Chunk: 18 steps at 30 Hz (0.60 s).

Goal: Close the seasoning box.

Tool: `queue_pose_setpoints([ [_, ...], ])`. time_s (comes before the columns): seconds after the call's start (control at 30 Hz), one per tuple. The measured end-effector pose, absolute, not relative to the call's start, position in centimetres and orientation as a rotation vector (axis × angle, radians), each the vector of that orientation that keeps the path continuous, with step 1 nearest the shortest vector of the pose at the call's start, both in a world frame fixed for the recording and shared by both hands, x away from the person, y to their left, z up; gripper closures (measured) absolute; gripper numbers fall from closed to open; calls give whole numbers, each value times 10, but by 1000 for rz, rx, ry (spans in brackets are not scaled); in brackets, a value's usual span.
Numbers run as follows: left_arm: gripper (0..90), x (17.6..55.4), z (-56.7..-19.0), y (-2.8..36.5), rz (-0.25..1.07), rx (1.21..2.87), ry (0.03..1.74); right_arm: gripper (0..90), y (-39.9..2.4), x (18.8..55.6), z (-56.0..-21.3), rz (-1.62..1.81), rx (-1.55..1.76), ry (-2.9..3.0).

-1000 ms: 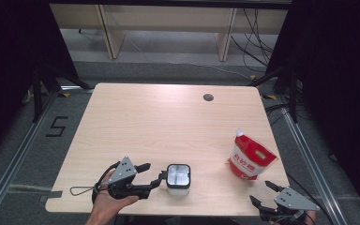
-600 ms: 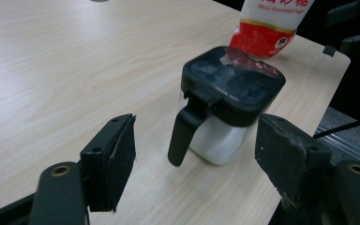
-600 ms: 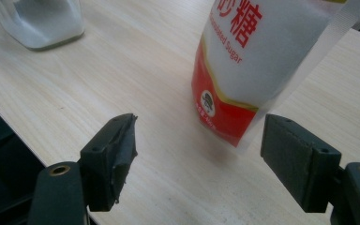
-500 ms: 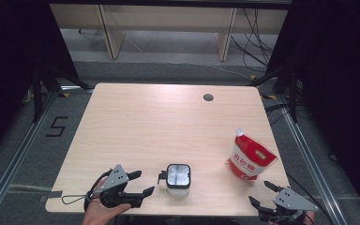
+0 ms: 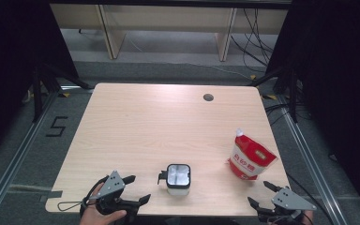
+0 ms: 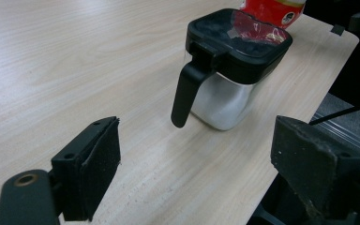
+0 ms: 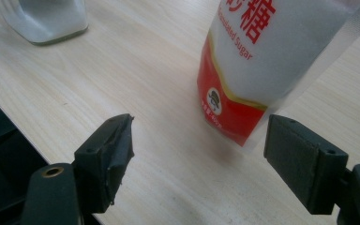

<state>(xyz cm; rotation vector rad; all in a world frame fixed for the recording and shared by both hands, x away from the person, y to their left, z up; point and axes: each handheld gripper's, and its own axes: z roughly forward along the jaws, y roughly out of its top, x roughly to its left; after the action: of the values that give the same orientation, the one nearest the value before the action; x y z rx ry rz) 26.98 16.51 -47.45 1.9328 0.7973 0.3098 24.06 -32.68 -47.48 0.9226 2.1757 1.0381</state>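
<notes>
A small clear jar (image 5: 178,177) with a black lid and side handle stands near the table's front edge, and its handle (image 6: 186,93) points toward my left gripper. That left gripper (image 5: 138,189) lies left of the jar, apart from it. Its jaws have just been opening and stand open with nothing between them (image 6: 197,157). A red and white sugar pouch (image 5: 250,158) stands upright at the front right. My right gripper (image 5: 259,193) sits at the front edge just short of the pouch (image 7: 258,61), open and empty (image 7: 199,159).
The light wooden table (image 5: 168,122) has a round cable hole (image 5: 208,97) at the back right. Its front edge (image 5: 206,213) runs right by both grippers. The jar's base (image 7: 47,18) also stands at the upper left of the right gripper view.
My left gripper drew back from the jar's handle, leftward and down toward the front edge, and its jaws spread wider. The jar, the pouch and the right gripper stayed put.
</notes>
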Motion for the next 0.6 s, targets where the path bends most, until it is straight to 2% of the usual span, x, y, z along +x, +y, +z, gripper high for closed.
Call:
queue_pose_setpoints([
  [0.6,156,254,-486,166,303,1984,816,223,-324,241,-477,1042,924,2202],
])
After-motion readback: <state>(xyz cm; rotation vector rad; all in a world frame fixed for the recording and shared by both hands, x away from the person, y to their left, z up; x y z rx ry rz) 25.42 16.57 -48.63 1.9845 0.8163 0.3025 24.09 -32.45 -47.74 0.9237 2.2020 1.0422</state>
